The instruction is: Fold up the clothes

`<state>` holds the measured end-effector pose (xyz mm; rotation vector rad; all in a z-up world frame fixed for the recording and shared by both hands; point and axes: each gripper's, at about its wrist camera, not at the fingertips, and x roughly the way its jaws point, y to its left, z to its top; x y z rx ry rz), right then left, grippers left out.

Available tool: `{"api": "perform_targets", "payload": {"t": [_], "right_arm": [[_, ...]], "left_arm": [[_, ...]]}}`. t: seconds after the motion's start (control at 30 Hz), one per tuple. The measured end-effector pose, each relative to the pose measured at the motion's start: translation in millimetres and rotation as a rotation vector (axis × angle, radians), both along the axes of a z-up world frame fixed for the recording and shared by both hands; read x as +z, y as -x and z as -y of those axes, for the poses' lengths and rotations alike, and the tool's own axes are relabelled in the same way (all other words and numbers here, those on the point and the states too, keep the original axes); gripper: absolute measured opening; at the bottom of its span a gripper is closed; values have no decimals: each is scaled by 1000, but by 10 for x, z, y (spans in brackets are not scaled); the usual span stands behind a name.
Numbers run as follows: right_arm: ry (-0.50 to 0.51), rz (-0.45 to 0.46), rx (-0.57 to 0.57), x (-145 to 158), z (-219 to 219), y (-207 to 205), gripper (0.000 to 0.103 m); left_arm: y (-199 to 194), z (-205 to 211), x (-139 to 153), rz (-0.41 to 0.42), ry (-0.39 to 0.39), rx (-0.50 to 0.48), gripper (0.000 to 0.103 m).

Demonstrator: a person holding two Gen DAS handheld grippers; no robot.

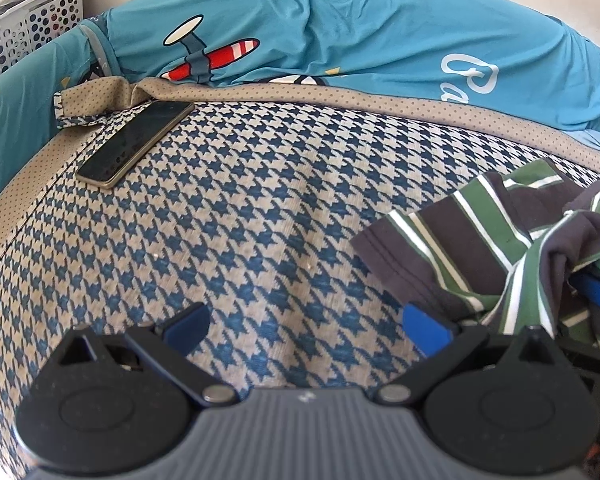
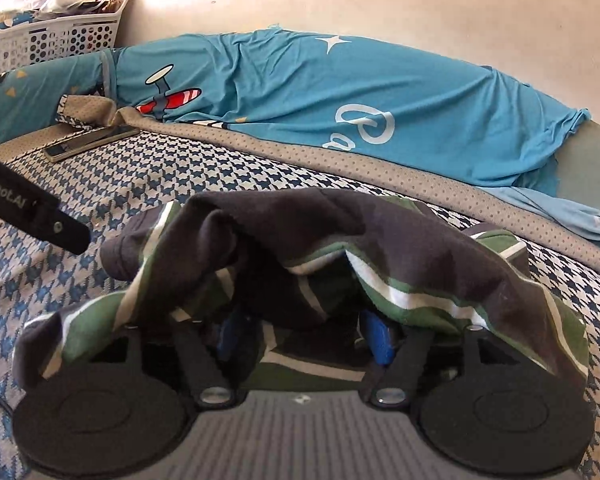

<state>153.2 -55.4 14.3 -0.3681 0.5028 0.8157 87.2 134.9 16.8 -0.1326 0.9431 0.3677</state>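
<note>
Two tongs spread apart over a striped garment on the bed

Left wrist view: the left tongs [image 1: 306, 326] are released, their blue fingertips [image 1: 426, 330] wide apart with only the houndstooth bed cover [image 1: 228, 216] between them. The striped garment [image 1: 488, 236], in dark grey, green and white, lies crumpled on the cover at the near right, just beside the right-hand fingertip. A dark phone [image 1: 136, 144] rests flat at the far left. A blue pillow [image 1: 340, 36] with an aeroplane print lies along the far edge, and a white perforated basket [image 1: 32, 20] stands at the far left corner.

Right wrist view: the striped garment [image 2: 320, 240] is heaped over the right tongs [image 2: 306, 340], hiding most of both fingers. Their blue fingertips [image 2: 380, 338] stand apart under the cloth, not pressing it, so these tongs are released too. Part of the left tongs' black body [image 2: 32, 208] shows at the left edge.
</note>
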Motion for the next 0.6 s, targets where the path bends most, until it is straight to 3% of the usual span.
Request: {"api": "perform_targets", "payload": {"t": [0.23,0.37,0.6], "right_arm": [[34,44,-15,1,-41,53,68],[21,10,-18,29,-3,26,68],[29,37,-33,-3,8,85,72]], "left_arm": [[125,-231,9,-31,69,53,103],[172,-383,23,-20,148,91,103],[204,-525,45,-18,178,119,103]]}}
